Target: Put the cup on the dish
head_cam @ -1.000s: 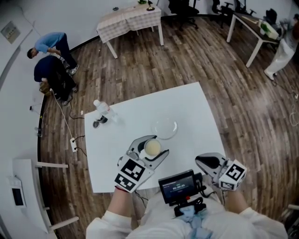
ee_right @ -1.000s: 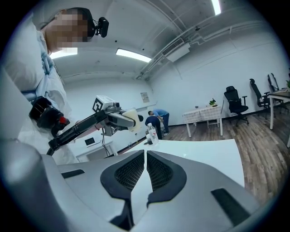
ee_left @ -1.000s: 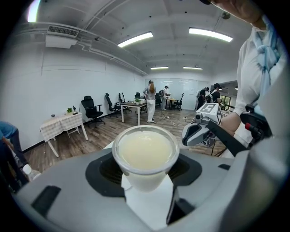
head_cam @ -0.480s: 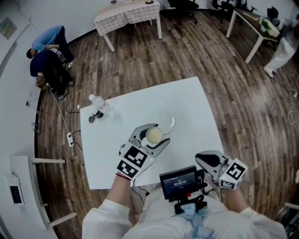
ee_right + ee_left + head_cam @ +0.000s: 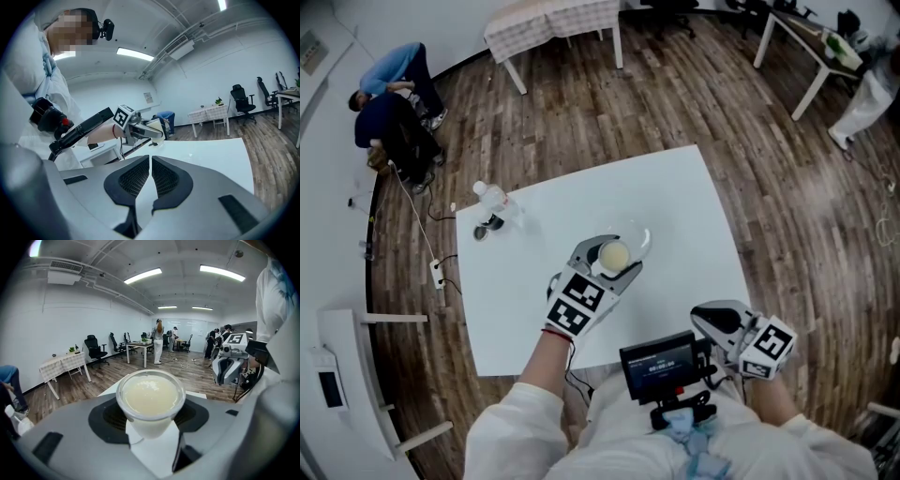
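A clear plastic cup (image 5: 614, 255) (image 5: 150, 397) of cream-coloured liquid sits upright between the jaws of my left gripper (image 5: 613, 253) (image 5: 150, 414), which is shut on it. The cup hangs over the near left part of a clear glass dish (image 5: 641, 240) on the white table (image 5: 694, 216); I cannot tell whether it touches the dish. My right gripper (image 5: 717, 324) (image 5: 151, 180) is held back near the table's front edge, shut, with nothing in it. In the right gripper view the left gripper (image 5: 140, 129) and its cup (image 5: 157, 127) show at a distance.
A plastic bottle (image 5: 493, 201) lies at the table's far left corner. A small screen device (image 5: 660, 362) hangs at the person's chest. On the wooden floor stand a checked-cloth table (image 5: 553, 19) and desks (image 5: 806, 47); people (image 5: 394, 112) crouch at the left.
My left gripper has carried the cup forward, away from the body, from short of the dish to over its near part. The right gripper has stayed put.
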